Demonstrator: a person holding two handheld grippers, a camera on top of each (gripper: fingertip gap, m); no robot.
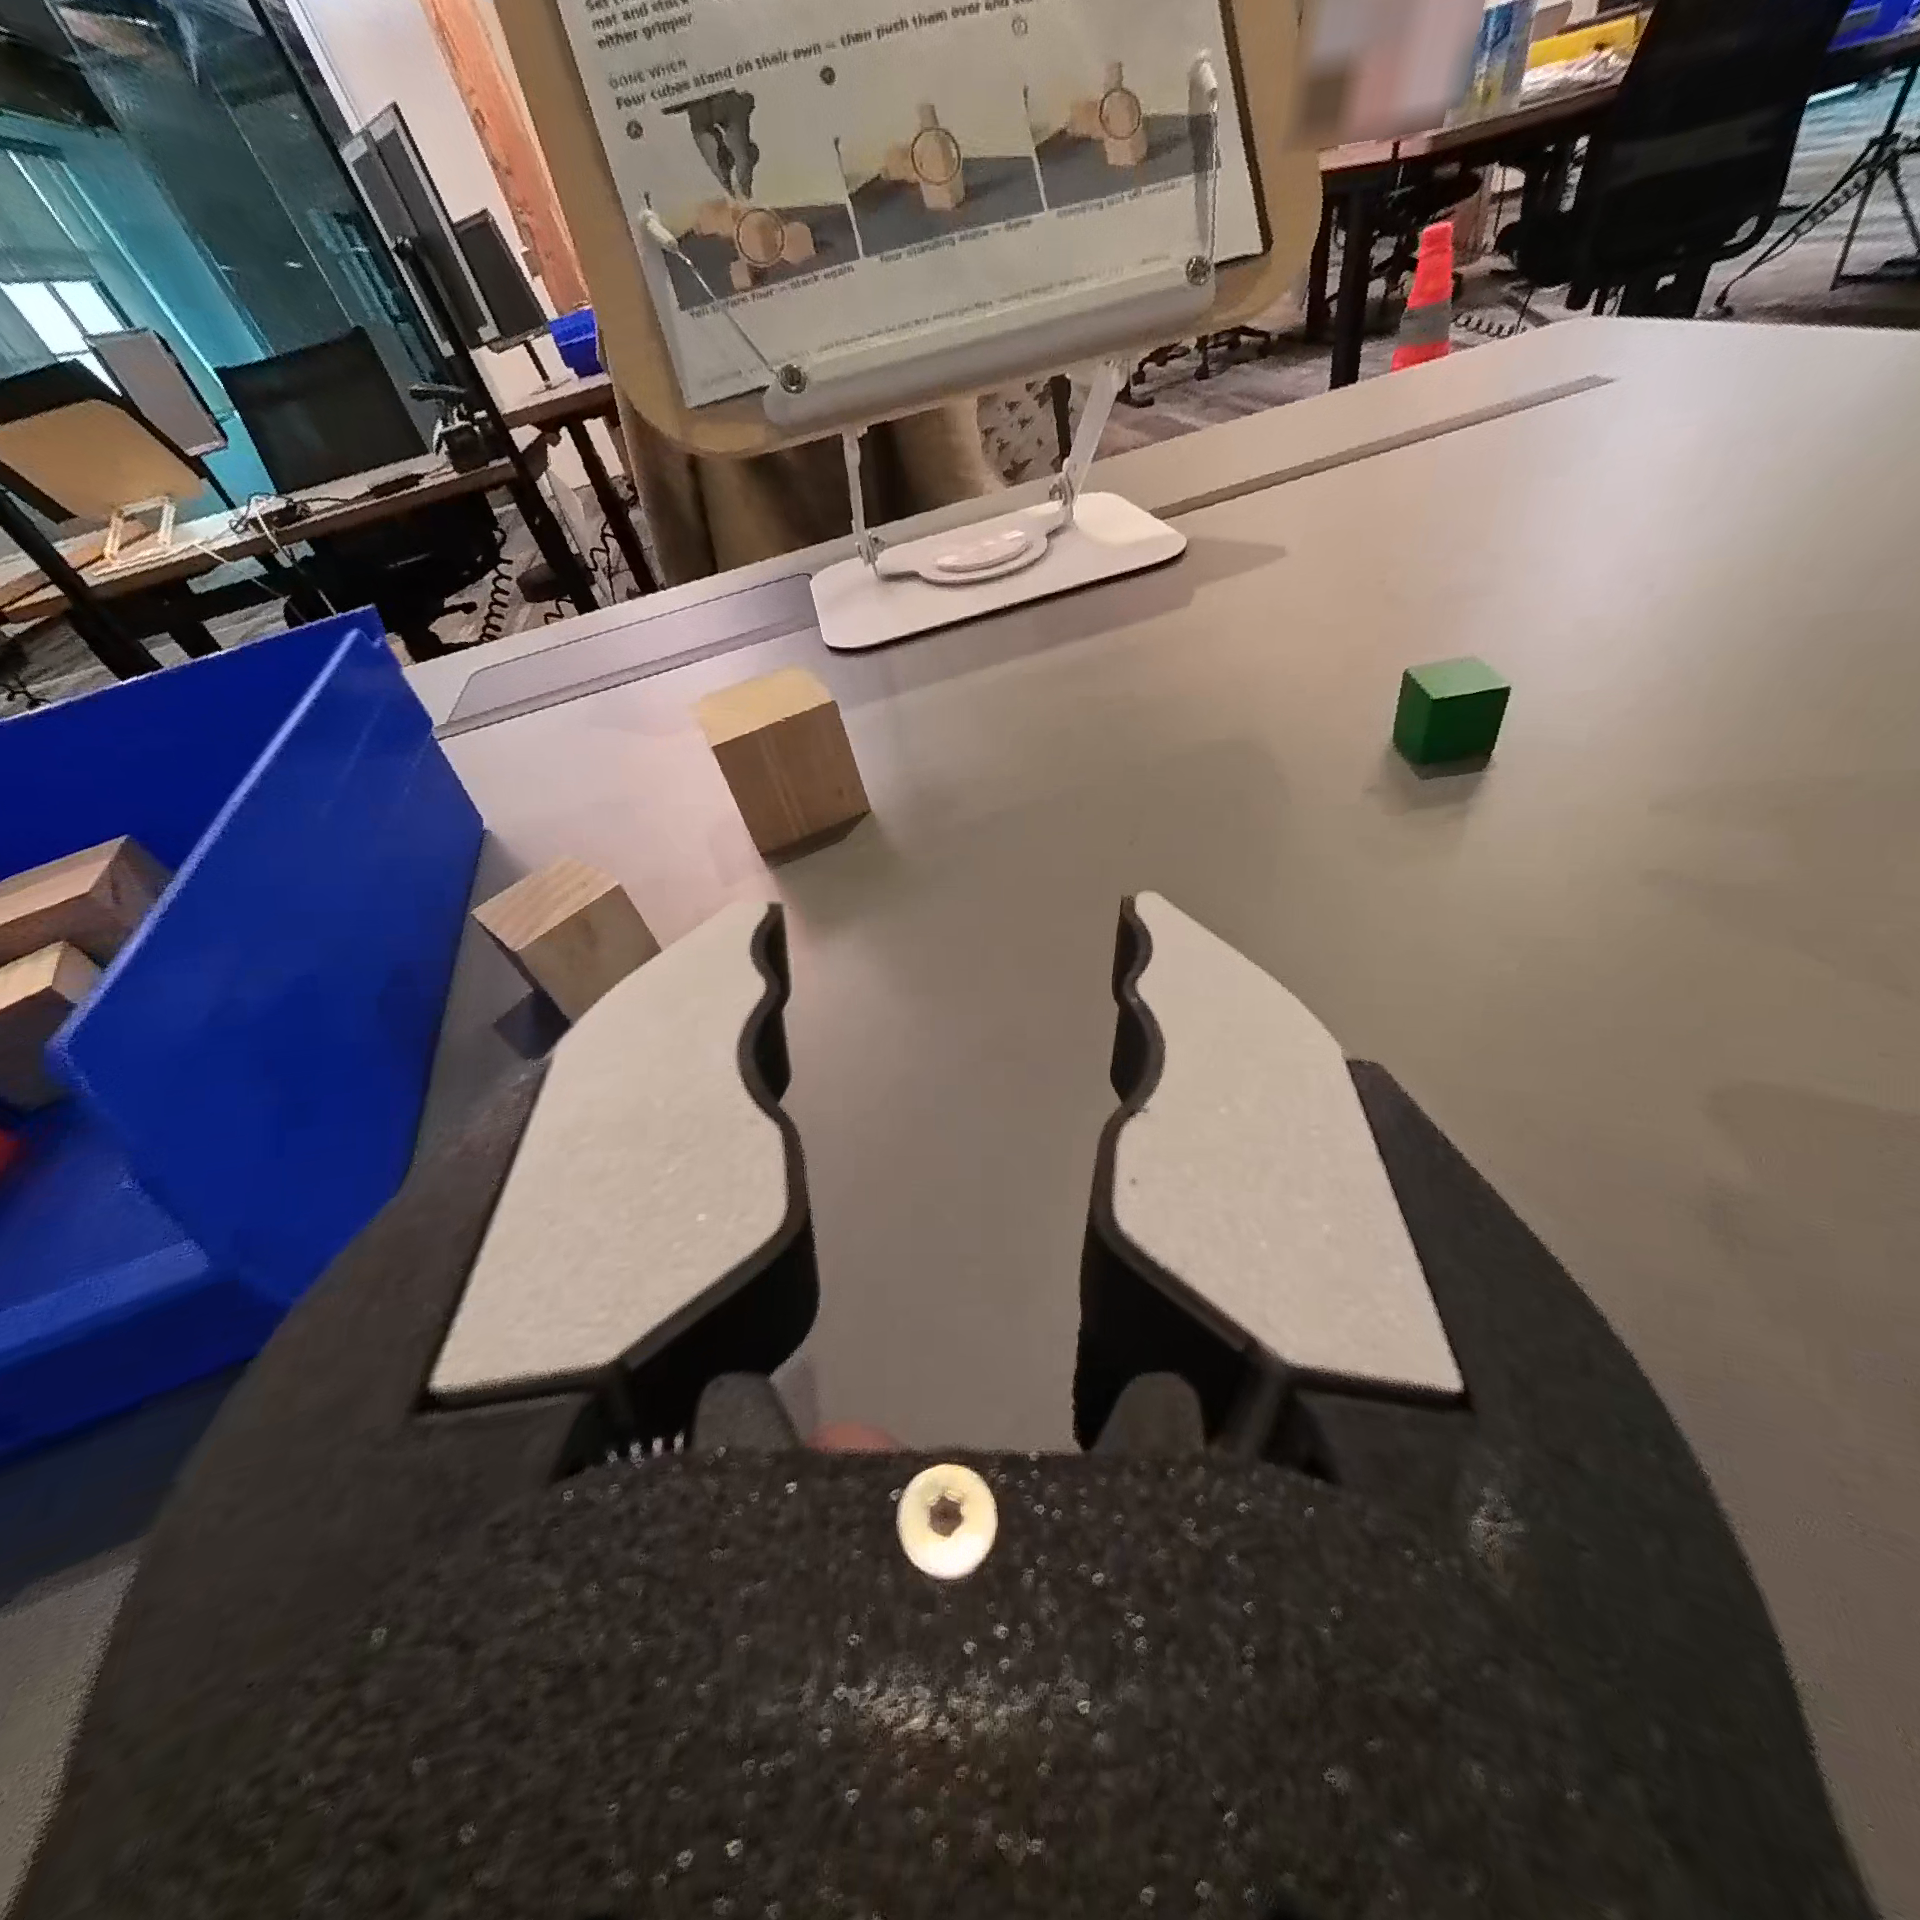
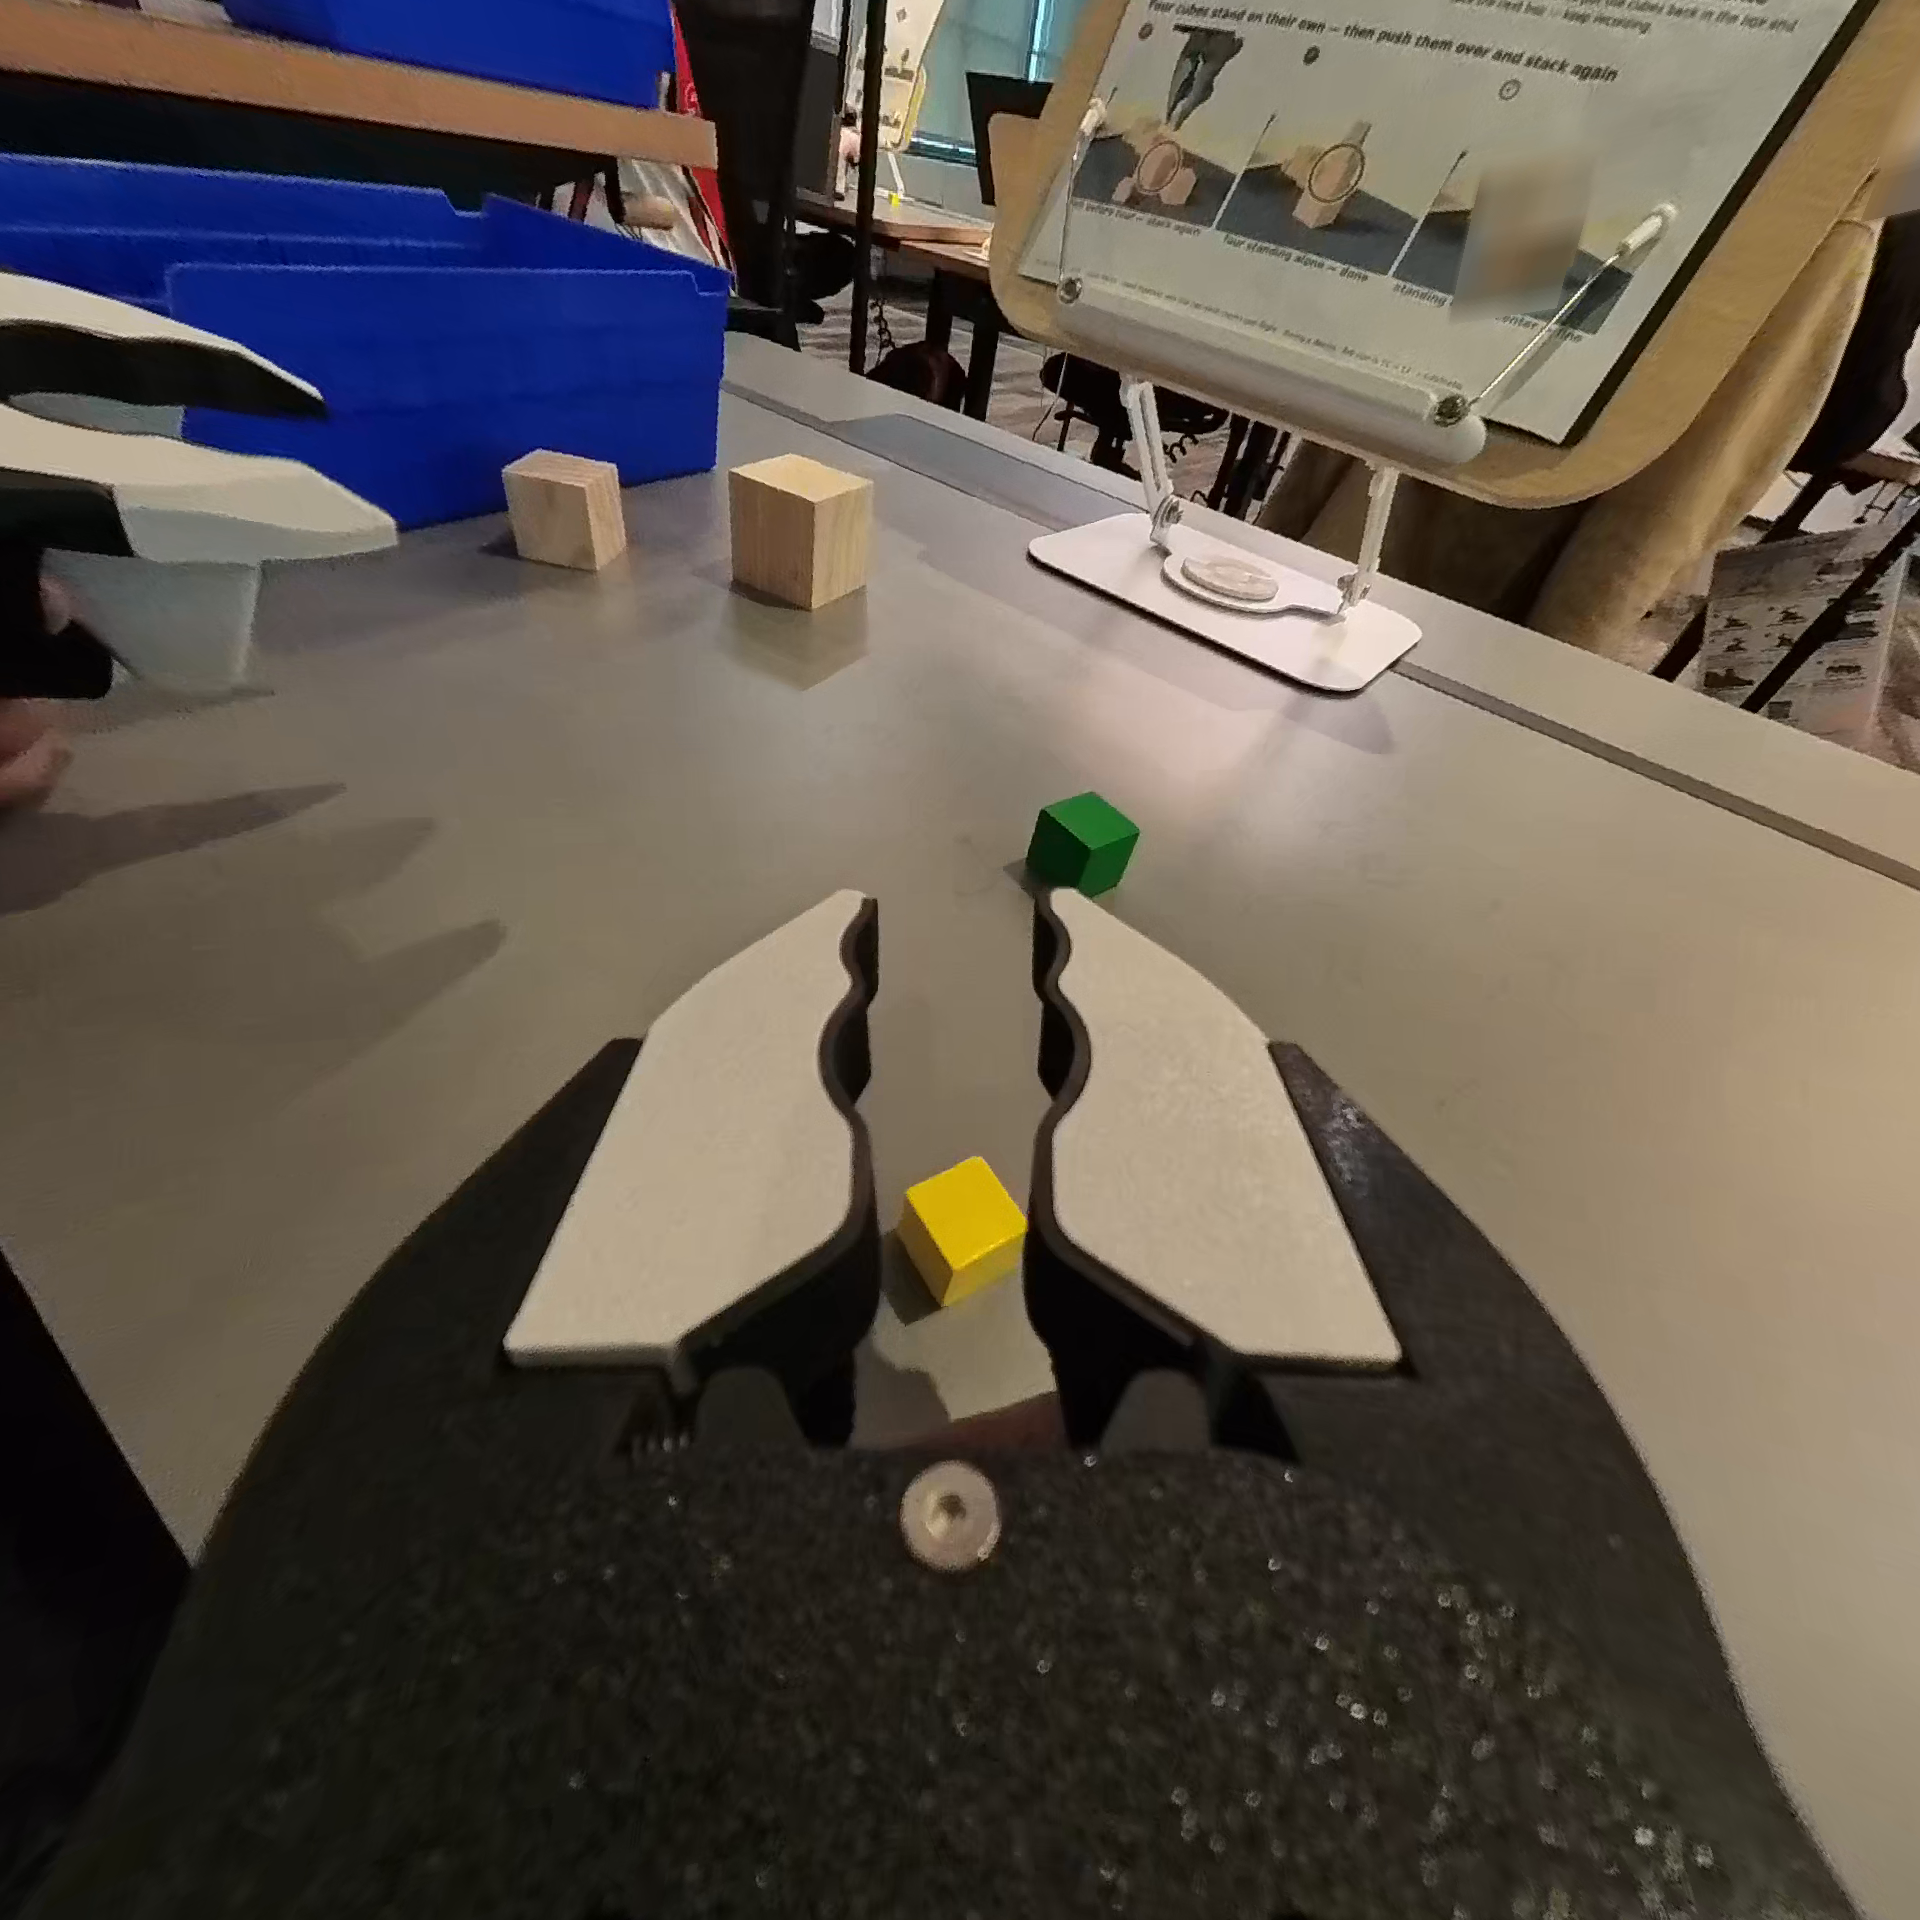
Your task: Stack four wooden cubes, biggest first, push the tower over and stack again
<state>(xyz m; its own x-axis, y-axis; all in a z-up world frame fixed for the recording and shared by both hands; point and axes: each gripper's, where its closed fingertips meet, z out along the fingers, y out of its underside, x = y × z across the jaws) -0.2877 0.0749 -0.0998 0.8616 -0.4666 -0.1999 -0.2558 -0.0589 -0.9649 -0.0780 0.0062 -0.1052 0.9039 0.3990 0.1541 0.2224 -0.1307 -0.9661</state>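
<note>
Two plain wooden cubes stand apart on the grey table: the bigger cube point(image 1: 788, 764) point(image 2: 798, 530) and a smaller cube point(image 1: 569, 935) point(image 2: 564, 509) beside the blue bin. A green cube point(image 1: 1450, 712) point(image 2: 1082, 843) sits further right. A small yellow cube point(image 2: 962, 1229) lies on the table under the right gripper, seen between its fingers. My left gripper point(image 1: 951, 914) is open and empty, short of the bigger cube; it also shows at the left edge of the right wrist view point(image 2: 353, 457). My right gripper point(image 2: 954, 902) is open, holding nothing.
A blue bin point(image 1: 270, 935) point(image 2: 468, 343) at the left holds more wooden blocks point(image 1: 73, 904). A white stand with an instruction card point(image 1: 997, 571) point(image 2: 1226, 597) stands at the back of the table point(image 1: 1455, 1039).
</note>
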